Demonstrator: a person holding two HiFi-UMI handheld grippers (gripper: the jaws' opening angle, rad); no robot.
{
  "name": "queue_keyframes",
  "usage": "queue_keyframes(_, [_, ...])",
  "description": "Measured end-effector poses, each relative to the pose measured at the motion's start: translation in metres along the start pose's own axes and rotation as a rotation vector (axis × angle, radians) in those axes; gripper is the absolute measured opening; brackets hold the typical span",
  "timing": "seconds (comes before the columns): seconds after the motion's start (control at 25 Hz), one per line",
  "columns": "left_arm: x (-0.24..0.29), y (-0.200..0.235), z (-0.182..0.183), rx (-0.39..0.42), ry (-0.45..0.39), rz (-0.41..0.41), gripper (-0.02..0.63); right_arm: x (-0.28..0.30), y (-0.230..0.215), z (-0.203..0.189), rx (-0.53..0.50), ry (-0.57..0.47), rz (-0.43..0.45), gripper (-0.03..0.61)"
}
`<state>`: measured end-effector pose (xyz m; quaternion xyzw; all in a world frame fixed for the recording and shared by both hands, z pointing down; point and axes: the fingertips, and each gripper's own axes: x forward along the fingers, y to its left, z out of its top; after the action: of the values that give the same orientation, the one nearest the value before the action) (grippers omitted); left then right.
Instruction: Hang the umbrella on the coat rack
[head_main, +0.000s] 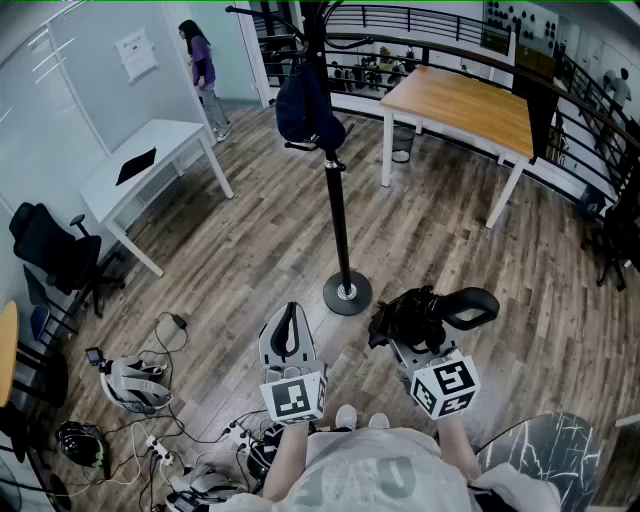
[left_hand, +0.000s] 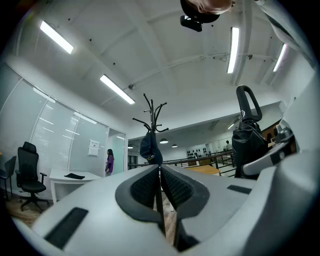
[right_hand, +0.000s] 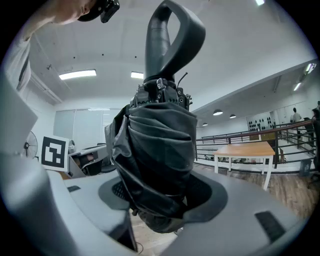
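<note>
In the head view I hold the umbrella (head_main: 432, 318) in the right gripper (head_main: 418, 335), low and just right of the coat rack (head_main: 338, 215), near its base. A dark bag (head_main: 305, 105) hangs from one upper arm of the rack. The left gripper (head_main: 290, 318) sits beside the right one, carrying nothing.

In the left gripper view the jaws are pressed together with nothing between them. The rack's top hooks rise ahead, above the bag.

In the right gripper view the jaws stand wide, clamped on the folded canopy, and the loop handle (right_hand: 172, 35) points up.

I judge this the carry step, with hanging not yet begun. Next I need to raise the umbrella high and slip that loop over a free hook, clear of the bag, before letting go.
</note>
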<state>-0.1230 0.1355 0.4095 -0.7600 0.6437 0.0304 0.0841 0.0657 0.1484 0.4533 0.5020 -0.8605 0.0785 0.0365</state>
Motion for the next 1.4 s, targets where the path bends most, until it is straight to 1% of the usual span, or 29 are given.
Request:
queue_keyframes(0.24, [0.004, 0.006, 0.000, -0.003, -0.001, -0.001, 0.032, 0.002, 0.006, 0.007, -0.015, -0.032, 0.021, 0.275])
queue_keyframes(0.36, [0.005, 0.009, -0.002, -0.008, 0.000, -0.002, 0.032, 0.003, 0.010, 0.007, -0.026, -0.032, 0.022, 0.275])
queue_keyframes(0.6, [0.014, 0.019, -0.012, -0.031, 0.017, -0.015, 0.032, 0.013, 0.020, 0.011, -0.082, -0.029, 0.017, 0.275])
queue_keyframes(0.76, [0.021, 0.028, -0.015, -0.039, 0.007, -0.033, 0.032, 0.022, 0.025, 0.011, -0.047, -0.036, 0.008, 0.275])
queue_keyframes(0.88, [0.024, 0.039, -0.017, -0.027, -0.003, -0.047, 0.032, 0.029, 0.030, 0.005, -0.022, -0.028, -0.011, 0.275])
queue_keyframes(0.96, [0.027, 0.049, -0.022, -0.022, 0.003, -0.051, 0.032, 0.033, 0.036, 0.002, -0.015, -0.020, -0.024, 0.275])
queue_keyframes(1.12, [0.038, 0.061, -0.036, -0.043, 0.023, -0.044, 0.032, 0.040, 0.034, 0.001, -0.015, -0.014, -0.040, 0.275])
queue_keyframes(1.24, [0.052, 0.062, -0.041, -0.038, 0.033, -0.041, 0.032, 0.053, 0.023, 0.002, 0.004, -0.016, -0.028, 0.275])
queue_keyframes(1.4, [0.079, 0.059, -0.040, -0.031, 0.034, -0.034, 0.032, 0.084, 0.006, 0.012, -0.005, -0.030, 0.022, 0.275])
